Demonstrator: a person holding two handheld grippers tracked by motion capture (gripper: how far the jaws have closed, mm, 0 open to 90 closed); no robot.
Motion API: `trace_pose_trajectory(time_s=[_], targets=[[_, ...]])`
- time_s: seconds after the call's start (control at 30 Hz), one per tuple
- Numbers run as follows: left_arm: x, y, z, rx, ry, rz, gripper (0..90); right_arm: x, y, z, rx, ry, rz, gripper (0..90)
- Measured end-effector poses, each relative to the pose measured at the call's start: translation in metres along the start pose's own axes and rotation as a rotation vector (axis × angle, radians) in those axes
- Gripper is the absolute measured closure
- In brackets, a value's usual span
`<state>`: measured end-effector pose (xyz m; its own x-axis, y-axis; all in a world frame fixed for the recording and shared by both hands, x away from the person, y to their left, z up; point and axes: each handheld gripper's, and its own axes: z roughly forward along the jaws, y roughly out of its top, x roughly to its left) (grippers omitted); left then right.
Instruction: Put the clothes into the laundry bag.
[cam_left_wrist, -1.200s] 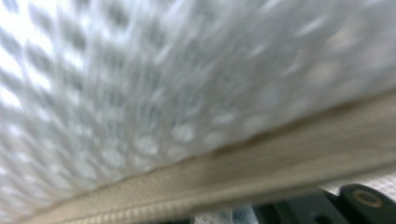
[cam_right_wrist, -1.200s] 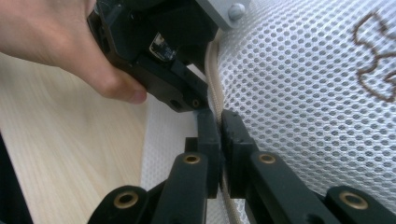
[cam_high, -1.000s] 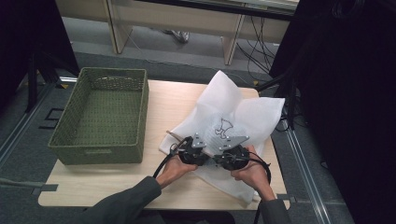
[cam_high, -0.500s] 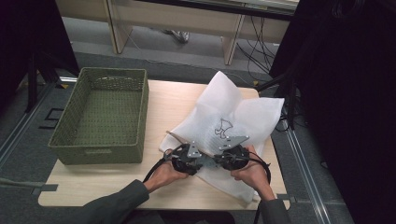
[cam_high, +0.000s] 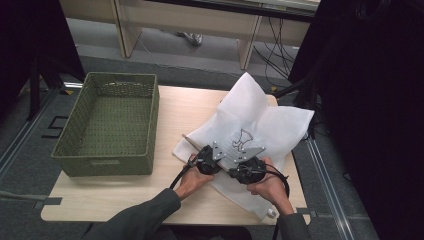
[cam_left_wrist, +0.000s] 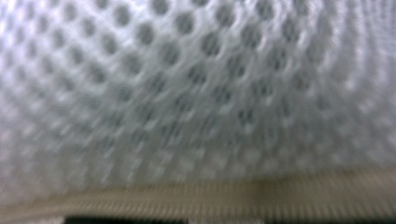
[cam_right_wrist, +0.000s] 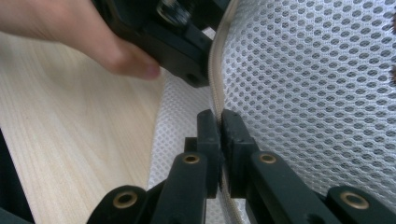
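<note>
I am working on a white mesh laundry bag (cam_high: 260, 125) with a cream zipper edge, which is lying spread across the right half of the pale wooden table (cam_high: 100, 200), beside the green woven basket (cam_high: 107, 125) at the left. My right gripper (cam_right_wrist: 219, 122) is pinching the zipper edge (cam_right_wrist: 215, 60) between its two black jaws, which are standing nearly together with the tape running up between them; I judge I am holding it there to anchor the seam so it stays taut. My left gripper (cam_high: 207, 159) is sitting just beside the right one at the bag's near edge, its jaws having just been closing. Its own camera is pressed so close to the mesh (cam_left_wrist: 196, 93) and the cream band (cam_left_wrist: 233, 196) that I cannot tell whether the pads are already gripping fabric. Both hands are staying low on the table, close together, which I take as readying to work the zipper or lift the bag by one edge toward the basket.
</note>
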<state>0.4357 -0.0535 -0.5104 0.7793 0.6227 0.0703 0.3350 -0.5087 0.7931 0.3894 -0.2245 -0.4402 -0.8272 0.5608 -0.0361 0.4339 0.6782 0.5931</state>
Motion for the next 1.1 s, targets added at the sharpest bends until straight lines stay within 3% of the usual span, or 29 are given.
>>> trace_pose_trajectory(time_s=[0.07,0.17,0.2,0.27,0.3,0.33,0.43,0.47,0.63,0.67,0.73,0.77,0.8,0.9,0.97,1.0,1.1], targets=[[0.000,-0.003,-0.007,-0.003,-0.029,-0.022,70.8,-0.001,-0.001,0.005,0.002,0.001,0.001,87.8],[-0.001,-0.006,-0.018,0.004,-0.046,-0.015,61.8,-0.002,-0.003,0.008,0.015,0.000,0.016,87.7],[-0.002,-0.006,-0.024,0.002,-0.051,-0.004,60.2,-0.003,-0.003,0.009,0.012,-0.002,0.005,87.7],[-0.003,-0.008,-0.035,0.009,-0.043,0.023,54.0,-0.002,-0.003,0.010,0.033,0.004,0.034,87.6],[-0.003,-0.009,-0.041,0.011,-0.038,0.030,50.0,-0.003,-0.002,0.011,0.031,0.005,0.013,87.6],[-0.003,-0.011,-0.046,0.015,-0.041,0.032,46.9,-0.002,-0.003,0.012,0.030,0.004,0.037,87.5],[0.002,-0.018,-0.057,0.045,-0.080,0.047,46.1,-0.005,-0.003,0.015,0.027,-0.007,0.012,87.4],[0.004,-0.021,-0.059,0.053,-0.082,0.051,46.6,-0.004,-0.003,0.016,0.028,-0.007,0.031,87.4],[0.009,-0.025,-0.053,0.065,-0.100,0.059,57.6,-0.009,-0.001,0.025,0.046,-0.023,0.007,87.3],[0.010,-0.025,-0.051,0.062,-0.107,0.064,59.3,-0.008,-0.001,0.027,0.049,-0.035,0.021,87.3],[0.012,-0.024,-0.047,0.064,-0.124,0.054,66.3,-0.009,-0.001,0.030,0.056,-0.033,0.034,87.4],[0.014,-0.024,-0.044,0.066,-0.132,0.043,70.1,-0.013,-0.001,0.032,0.054,-0.038,0.001,87.3],[0.015,-0.024,-0.041,0.072,-0.127,0.050,74.0,-0.013,-0.001,0.034,0.061,-0.042,0.034,87.4],[0.015,-0.028,-0.031,0.091,-0.133,0.058,86.9,-0.015,-0.001,0.039,0.063,-0.062,0.030,87.4],[0.014,-0.028,-0.032,0.097,-0.136,0.071,89.0,-0.016,-0.001,0.043,0.070,-0.076,0.048,87.5],[0.013,-0.028,-0.032,0.109,-0.129,0.073,89.0,-0.018,-0.001,0.045,0.067,-0.079,0.026,87.5],[0.010,-0.030,-0.037,0.115,-0.116,0.091,89.2,-0.023,-0.001,0.049,0.068,-0.094,0.053,87.7]])
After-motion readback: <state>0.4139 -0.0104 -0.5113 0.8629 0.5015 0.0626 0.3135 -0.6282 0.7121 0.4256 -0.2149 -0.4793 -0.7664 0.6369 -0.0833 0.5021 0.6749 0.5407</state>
